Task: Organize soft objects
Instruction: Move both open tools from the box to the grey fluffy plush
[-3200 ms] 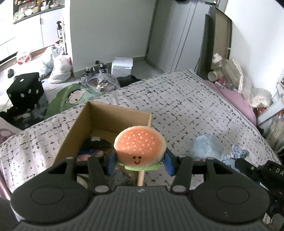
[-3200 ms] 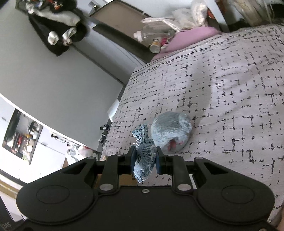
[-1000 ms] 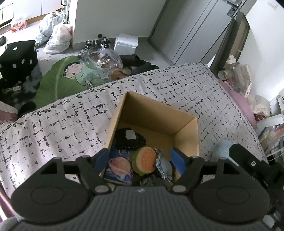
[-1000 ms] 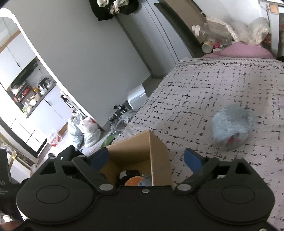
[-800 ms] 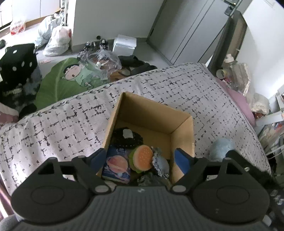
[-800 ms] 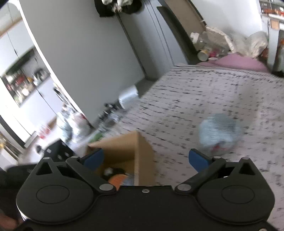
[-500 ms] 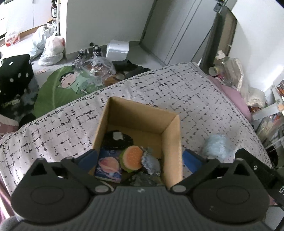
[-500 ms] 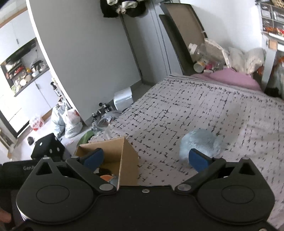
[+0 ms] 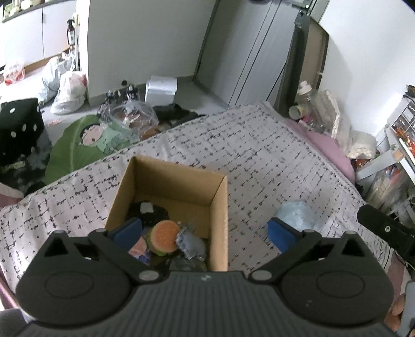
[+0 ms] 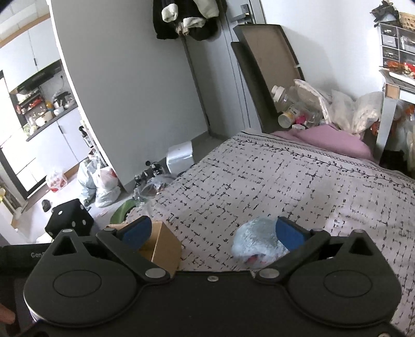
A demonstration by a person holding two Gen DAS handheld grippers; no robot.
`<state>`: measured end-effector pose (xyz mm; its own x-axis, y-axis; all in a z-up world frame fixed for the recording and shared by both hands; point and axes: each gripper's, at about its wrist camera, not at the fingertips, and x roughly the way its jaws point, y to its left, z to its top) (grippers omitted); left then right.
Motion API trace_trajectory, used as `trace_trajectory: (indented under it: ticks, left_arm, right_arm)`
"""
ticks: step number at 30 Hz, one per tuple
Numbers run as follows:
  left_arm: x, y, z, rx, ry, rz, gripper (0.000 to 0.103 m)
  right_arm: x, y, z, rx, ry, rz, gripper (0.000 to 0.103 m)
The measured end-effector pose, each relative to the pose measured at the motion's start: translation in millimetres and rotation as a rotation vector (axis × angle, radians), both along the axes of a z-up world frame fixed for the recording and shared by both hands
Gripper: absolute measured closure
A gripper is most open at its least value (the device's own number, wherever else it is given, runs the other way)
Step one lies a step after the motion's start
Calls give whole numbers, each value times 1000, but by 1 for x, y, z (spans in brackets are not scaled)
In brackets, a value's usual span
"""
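Fluffy pale-blue plush ball [image 10: 256,245] lies just ahead of the empty, wide-open right gripper [image 10: 211,230], toward its right finger; the left gripper [image 9: 205,232], also spread, hovers over the cardboard box [image 9: 220,207].

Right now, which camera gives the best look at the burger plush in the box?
The left wrist view: it looks down into the cardboard box, showing the burger plush. The right wrist view catches only the box's corner, contents hidden.

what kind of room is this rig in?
Most likely a bedroom in a small, cluttered flat: a bed with a grey black-patterned bedspread, dark jackets hung on the wall, and a kitchen counter with cabinets visible through the opening at the left.
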<state>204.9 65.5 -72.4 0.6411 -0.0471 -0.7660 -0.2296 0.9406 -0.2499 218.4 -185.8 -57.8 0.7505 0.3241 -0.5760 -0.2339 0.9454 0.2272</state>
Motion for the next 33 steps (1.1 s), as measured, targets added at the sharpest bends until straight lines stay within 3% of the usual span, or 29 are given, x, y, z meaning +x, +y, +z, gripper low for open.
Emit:
trace_trajectory:
  ticks: [9,16,20,33]
  left_arm:
    - [5,-30,6,20,-21,-51,0]
    - [14,-57,6,26,-15,-96,0]
    - [21,-78,10,100,-24,-124,0]
    - [52,-117,0,139,2,-156,0]
  right_arm:
    - [8,-40,-18,77,22,-22,0]
    - [12,-63,-25,67,48,-46,0]
    - [17,-78,-29,114,85,-75,0]
    - [35,-104,-45,206,166,-139,0]
